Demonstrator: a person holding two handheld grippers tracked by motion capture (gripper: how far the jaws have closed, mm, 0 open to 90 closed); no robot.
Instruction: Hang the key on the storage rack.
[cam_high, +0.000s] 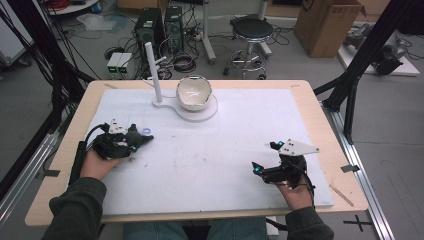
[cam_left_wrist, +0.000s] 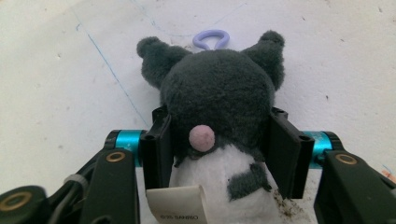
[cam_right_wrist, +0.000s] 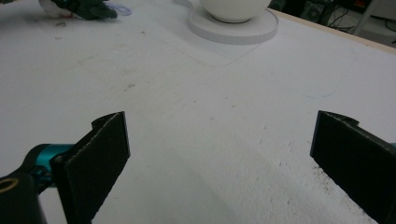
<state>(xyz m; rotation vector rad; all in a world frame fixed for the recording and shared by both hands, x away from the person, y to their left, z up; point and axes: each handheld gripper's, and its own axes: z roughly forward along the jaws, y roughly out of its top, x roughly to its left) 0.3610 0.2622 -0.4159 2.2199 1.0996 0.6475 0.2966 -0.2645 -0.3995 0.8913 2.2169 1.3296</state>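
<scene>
A dark grey and white plush toy with a lilac loop lies on the white mat at the left. My left gripper is shut on it, a jaw pressed against each side of its body. In the high view the toy sits in the left gripper near the mat's left edge. My right gripper rests at the right front of the mat, jaws wide apart with nothing between them. The toy is far off in the right gripper view.
A white bowl-shaped object stands on a round white base with an upright white post at the back middle of the mat. The wooden table rims the mat. A stool and computer boxes stand behind the table.
</scene>
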